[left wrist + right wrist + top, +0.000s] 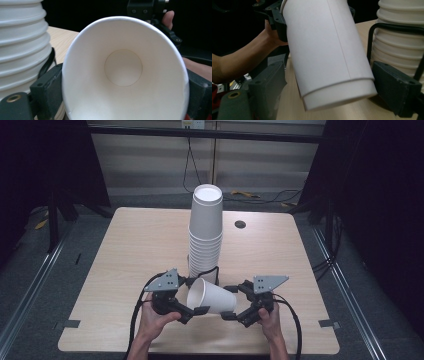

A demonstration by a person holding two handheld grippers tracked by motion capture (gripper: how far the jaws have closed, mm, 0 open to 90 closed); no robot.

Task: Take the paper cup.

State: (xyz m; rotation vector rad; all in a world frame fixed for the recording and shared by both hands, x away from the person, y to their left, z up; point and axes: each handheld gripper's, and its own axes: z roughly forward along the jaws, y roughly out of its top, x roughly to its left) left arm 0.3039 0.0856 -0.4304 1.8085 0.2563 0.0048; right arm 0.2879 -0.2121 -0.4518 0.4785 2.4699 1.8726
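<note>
On my table [125, 270] the tall stack of cups [205, 232] stands inverted. Just before it, a single cup [212, 297] lies sideways, empty: my left gripper [197, 296] clasps its rim, my right gripper [231, 302] clasps its base.

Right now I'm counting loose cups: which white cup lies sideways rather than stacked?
The single paper cup held between the left gripper and right gripper, mouth toward the left one. The others nest upside down in the tall stack behind it.
</note>
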